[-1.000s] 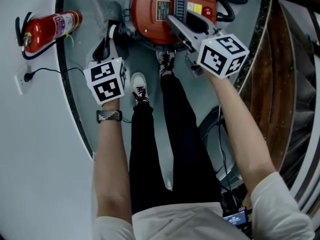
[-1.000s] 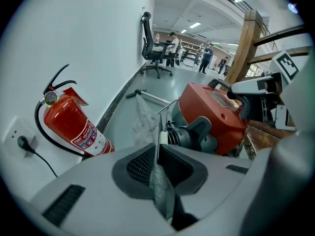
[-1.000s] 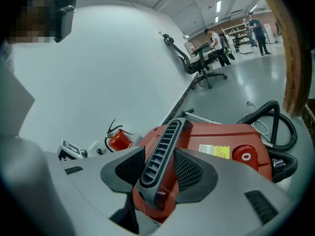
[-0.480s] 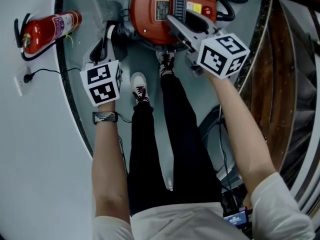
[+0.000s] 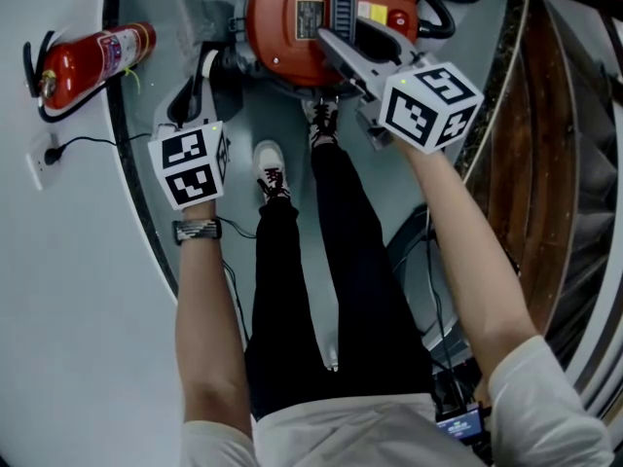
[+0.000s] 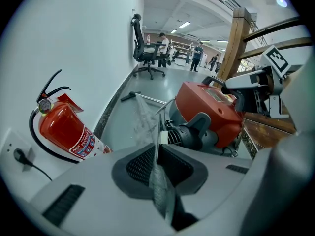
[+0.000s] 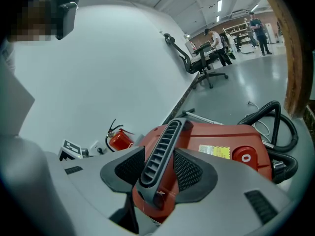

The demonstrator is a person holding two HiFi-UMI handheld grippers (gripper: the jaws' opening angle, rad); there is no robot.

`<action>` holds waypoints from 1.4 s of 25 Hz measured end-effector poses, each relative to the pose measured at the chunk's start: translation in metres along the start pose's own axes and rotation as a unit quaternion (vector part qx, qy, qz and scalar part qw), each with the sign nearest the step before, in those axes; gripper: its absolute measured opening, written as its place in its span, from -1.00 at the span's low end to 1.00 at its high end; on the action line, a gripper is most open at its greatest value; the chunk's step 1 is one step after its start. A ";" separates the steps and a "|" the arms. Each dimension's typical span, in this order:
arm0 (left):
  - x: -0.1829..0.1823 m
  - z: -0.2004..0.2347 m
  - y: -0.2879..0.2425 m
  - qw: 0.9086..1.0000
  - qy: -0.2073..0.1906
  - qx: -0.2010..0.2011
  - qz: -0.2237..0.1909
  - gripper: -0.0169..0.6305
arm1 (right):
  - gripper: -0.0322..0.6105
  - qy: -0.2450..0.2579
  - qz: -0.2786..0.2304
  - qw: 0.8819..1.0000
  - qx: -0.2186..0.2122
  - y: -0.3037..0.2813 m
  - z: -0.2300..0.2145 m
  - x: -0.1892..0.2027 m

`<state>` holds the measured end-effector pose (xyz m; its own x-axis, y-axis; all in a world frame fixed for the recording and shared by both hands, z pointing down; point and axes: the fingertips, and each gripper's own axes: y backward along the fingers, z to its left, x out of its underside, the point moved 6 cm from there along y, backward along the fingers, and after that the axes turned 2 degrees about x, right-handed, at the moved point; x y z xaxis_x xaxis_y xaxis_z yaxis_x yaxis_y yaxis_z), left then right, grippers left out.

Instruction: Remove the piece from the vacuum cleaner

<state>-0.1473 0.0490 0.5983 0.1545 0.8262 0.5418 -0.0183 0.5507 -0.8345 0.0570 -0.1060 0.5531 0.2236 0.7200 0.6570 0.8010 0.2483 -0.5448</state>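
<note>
Head view shows that your left gripper (image 6: 158, 165) has rolled slightly over the last second. The thin, flat dark piece with a pale rim (image 5: 192, 88) has swung with it, and now sits a touch farther from the grey end of the orange-red canister vacuum cleaner (image 5: 292, 22). That suggests the piece is working loose, though I cannot tell whether it is free yet. The left jaws are nearly together, pinching that piece edge-on. Your right gripper (image 7: 160, 170) stands wide, its pads set against either side of the vacuum's black ribbed carry handle (image 7: 167, 134), clamping it to steady the body.
</note>
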 end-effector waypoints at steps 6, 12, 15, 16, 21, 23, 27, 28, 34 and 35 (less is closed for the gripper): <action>-0.009 0.002 0.007 1.000 -0.007 0.015 -0.013 -0.67 | -0.33 0.010 -0.010 1.000 0.009 0.002 0.001 0.000; -0.038 0.006 0.002 0.999 0.011 0.043 -0.029 -0.49 | -0.33 0.005 -0.010 1.000 0.010 0.000 0.003 -0.001; -0.045 0.005 -0.011 0.999 0.017 0.040 -0.008 -0.49 | -0.33 -0.001 -0.004 1.000 0.007 0.000 0.003 -0.003; -0.046 0.005 -0.015 0.999 0.020 0.040 -0.004 -0.49 | -0.33 0.000 -0.004 1.000 0.007 0.001 0.003 -0.003; -0.043 0.007 -0.025 0.999 0.026 0.030 0.020 -0.49 | -0.33 0.016 -0.010 1.000 0.009 0.000 0.004 -0.002; -0.041 0.005 -0.028 0.999 0.032 0.030 0.027 -0.49 | -0.33 0.017 -0.010 1.000 0.010 0.000 0.004 -0.002; -0.041 0.004 -0.031 0.998 0.046 0.032 0.031 -0.58 | -0.33 0.017 -0.010 1.000 0.011 0.000 0.004 -0.001; -0.041 0.003 -0.031 0.998 0.046 0.031 0.031 -0.61 | -0.33 0.018 -0.011 1.000 0.012 0.000 0.004 -0.001; -0.042 0.000 -0.031 0.999 0.035 0.017 0.029 -0.81 | -0.32 0.024 -0.016 0.999 0.016 0.001 0.005 -0.001; -0.042 0.000 -0.031 0.999 0.041 0.018 0.029 -0.81 | -0.32 0.024 -0.015 0.999 0.015 0.001 0.005 -0.001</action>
<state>-0.1534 -0.0023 0.6012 0.2319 0.8449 0.4820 -0.0650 0.5079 -0.8590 0.0549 -0.1031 0.5493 0.2265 0.6794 0.6980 0.7915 0.2893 -0.5384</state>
